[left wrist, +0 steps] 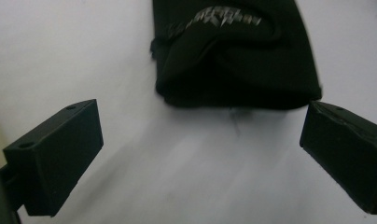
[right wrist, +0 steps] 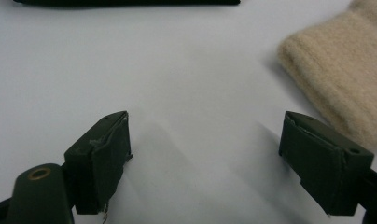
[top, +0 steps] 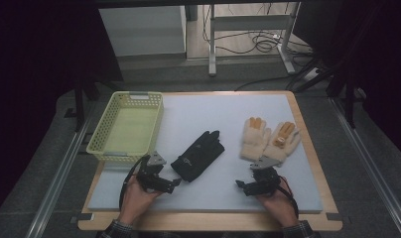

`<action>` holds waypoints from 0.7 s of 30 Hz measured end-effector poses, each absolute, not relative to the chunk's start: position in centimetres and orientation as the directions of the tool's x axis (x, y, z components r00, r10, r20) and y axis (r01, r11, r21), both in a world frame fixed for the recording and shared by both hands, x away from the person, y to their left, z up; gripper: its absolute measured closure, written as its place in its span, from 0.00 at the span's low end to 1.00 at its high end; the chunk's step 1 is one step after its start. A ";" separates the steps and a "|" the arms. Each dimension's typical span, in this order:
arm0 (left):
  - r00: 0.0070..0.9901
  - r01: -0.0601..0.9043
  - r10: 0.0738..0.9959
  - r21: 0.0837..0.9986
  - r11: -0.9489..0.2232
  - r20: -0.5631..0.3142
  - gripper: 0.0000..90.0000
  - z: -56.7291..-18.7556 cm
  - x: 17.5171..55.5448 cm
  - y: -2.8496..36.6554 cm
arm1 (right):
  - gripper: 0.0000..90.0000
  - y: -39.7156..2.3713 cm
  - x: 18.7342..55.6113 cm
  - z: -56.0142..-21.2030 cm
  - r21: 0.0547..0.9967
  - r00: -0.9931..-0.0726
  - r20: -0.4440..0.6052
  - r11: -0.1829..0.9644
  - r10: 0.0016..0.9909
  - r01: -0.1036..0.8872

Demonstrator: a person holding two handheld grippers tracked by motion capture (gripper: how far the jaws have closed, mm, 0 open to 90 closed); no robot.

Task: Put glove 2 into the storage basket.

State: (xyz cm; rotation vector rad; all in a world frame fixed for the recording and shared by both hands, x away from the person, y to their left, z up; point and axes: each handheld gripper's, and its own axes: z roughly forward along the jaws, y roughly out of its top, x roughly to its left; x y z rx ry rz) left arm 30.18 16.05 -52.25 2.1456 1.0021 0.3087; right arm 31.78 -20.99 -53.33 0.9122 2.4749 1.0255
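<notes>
Both grippers are held low over the near part of the white mat (top: 288, 193), jaws spread wide, nothing between them. The L gripper (top: 174, 182) is pointed toward the black glove (top: 198, 154); in the left gripper view the glove's cuff (left wrist: 238, 88) is seen straight ahead of the L jaws, just beyond the tips, roughly centred in the gap but not yet entered. No contact is seen. The glove's long axis runs diagonally in the high view: cuff near and left, fingers far and right, so the cuff end is presented to the L gripper. The R gripper (top: 240, 185) is parked near the cuffs of the cream glove pair (top: 269, 139); one cream cuff (right wrist: 345, 79) is seen ahead and to the right of the R jaws, off their centre line, and the black glove's edge (right wrist: 126, 2) is seen far ahead. The black glove is judged nearer to the L hand, approx. in line w/ its jaws. A short advance along that axis is judged sufficient for the cuff to be taken. The yellow basket (top: 100, 144) stands at the mat's far-left corner, beside the L hand, i.e. a probable drop point.
</notes>
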 end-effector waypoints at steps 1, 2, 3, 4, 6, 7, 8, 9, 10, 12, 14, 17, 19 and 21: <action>0.670 0.561 0.737 0.709 -0.428 -0.086 0.00 -52.1 30.4 15.7 | 0.18 -21.0 31.8 -53.3 0.717 -0.749 -0.040 0.541 0.661 0.439; 0.676 0.555 0.732 0.709 -0.435 -0.081 0.00 -52.0 30.6 15.5 | 0.18 -21.0 31.8 -53.3 0.717 -0.749 -0.040 0.541 0.661 0.439; 0.678 0.555 0.730 0.709 -0.435 -0.083 0.00 -51.8 30.9 15.1 | 0.18 -21.0 31.8 -53.3 0.718 -0.749 -0.040 0.541 0.661 0.439; 0.681 0.553 0.727 0.710 -0.436 -0.084 0.00 -51.6 31.2 14.7 | 0.18 -21.0 31.8 -53.3 0.718 -0.749 -0.041 0.541 0.661 0.439; 0.686 0.553 0.723 0.704 -0.445 -0.081 0.00 -51.3 31.8 13.9 | 0.18 -21.0 31.8 -53.3 0.717 -0.749 -0.041 0.541 0.661 0.439; 0.683 0.557 0.726 0.701 -0.445 -0.082 0.00 -51.2 32.0 13.6 | 0.18 -21.0 31.8 -53.3 0.717 -0.749 -0.040 0.541 0.661 0.439; 0.686 0.556 0.724 0.696 -0.455 -0.074 0.00 -51.0 32.5 13.2 | 0.18 -21.0 31.8 -53.3 0.717 -0.749 -0.040 0.541 0.661 0.439; 0.686 0.555 0.724 0.694 -0.458 -0.071 0.00 -51.0 32.7 12.9 | 0.18 -21.0 31.8 -53.3 0.717 -0.749 -0.041 0.541 0.661 0.439; 0.686 0.556 0.724 0.691 -0.461 -0.069 0.00 -50.9 33.1 12.6 | 0.18 -21.0 31.8 -53.3 0.717 -0.749 -0.041 0.541 0.661 0.439; 0.685 0.560 0.726 0.683 -0.469 -0.062 0.00 -51.0 33.9 11.9 | 0.18 -21.0 31.8 -53.3 0.717 -0.749 -0.041 0.541 0.661 0.439; 0.686 0.565 0.726 0.672 -0.479 -0.058 0.00 -51.1 34.6 11.2 | 0.18 -21.0 31.8 -53.3 0.717 -0.749 -0.041 0.541 0.661 0.439; 0.689 0.570 0.723 0.659 -0.490 -0.058 0.00 -51.4 35.6 10.3 | 0.18 -21.0 31.8 -53.3 0.717 -0.749 -0.040 0.541 0.661 0.439; 0.693 0.570 0.718 0.656 -0.495 -0.061 0.00 -51.5 36.1 9.6 | 0.18 -21.0 31.8 -53.3 0.718 -0.749 -0.040 0.541 0.661 0.438; 0.700 0.567 0.712 0.653 -0.501 -0.062 0.00 -51.6 36.4 9.1 | 0.18 -21.0 31.8 -53.3 0.718 -0.749 -0.041 0.541 0.661 0.438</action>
